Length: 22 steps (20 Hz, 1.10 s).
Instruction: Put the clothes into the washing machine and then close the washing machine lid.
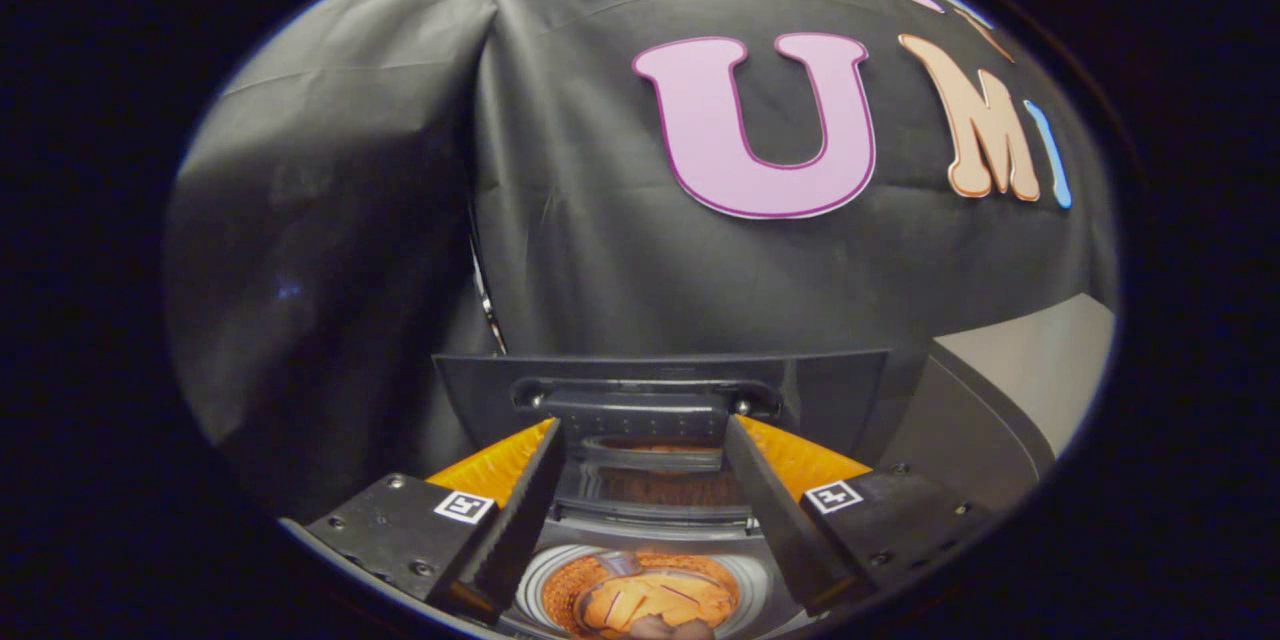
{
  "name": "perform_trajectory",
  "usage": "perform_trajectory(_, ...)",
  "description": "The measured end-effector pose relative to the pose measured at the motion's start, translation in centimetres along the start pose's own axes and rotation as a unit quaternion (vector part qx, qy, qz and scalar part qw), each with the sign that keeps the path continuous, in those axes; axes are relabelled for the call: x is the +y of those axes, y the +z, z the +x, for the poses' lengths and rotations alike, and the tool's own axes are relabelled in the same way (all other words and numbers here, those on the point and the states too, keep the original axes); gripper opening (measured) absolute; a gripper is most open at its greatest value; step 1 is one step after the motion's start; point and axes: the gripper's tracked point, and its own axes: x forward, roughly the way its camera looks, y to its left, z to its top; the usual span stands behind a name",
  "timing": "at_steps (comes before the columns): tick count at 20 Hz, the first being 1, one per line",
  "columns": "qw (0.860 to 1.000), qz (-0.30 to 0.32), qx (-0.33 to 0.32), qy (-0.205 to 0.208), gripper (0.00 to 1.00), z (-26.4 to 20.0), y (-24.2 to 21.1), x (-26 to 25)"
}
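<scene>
- The clothes [650, 600], an orange bundle, lie down in the drum of the washing machine [560, 575], below and between the two fingers and touched by neither.
- One bundle can be counted; whether it is a single garment or several cannot be told, and a darker fold shows at its near edge.
- The fabric is bright orange with pale creases, and it sits inside the drum's round light-coloured rim.
- The washing machine lid [660, 390] stands upright just beyond the fingertips; it is one dark panel with a long recessed handle across it, and its lower glossy part reflects the orange.
- The gripper [640, 435] hovers over the drum mouth with its jaws spread wide and nothing held; the fingertips reach toward the handle but whether they touch it cannot be told.
- A grey surface [1040, 370] rises beside the lid, and the black cloth wall [560, 220] hangs behind.
</scene>
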Motion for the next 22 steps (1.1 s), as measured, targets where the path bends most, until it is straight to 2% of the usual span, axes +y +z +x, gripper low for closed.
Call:
perform_trajectory(6,1.000,-0.001,-0.016,-0.017,0.97,2.3,2.1,-0.1)
perform_trajectory(15,0.997,-0.059,-0.023,-0.053,0.97,7.8,5.3,-0.7)
perform_trajectory(19,0.998,-0.026,0.015,-0.052,0.98,10.4,4.1,-0.8)
perform_trajectory(21,0.997,-0.010,0.057,-0.056,0.98,10.7,2.0,-0.9)
perform_trajectory(22,0.998,-0.016,0.029,-0.057,0.98,11.0,3.1,-0.8)
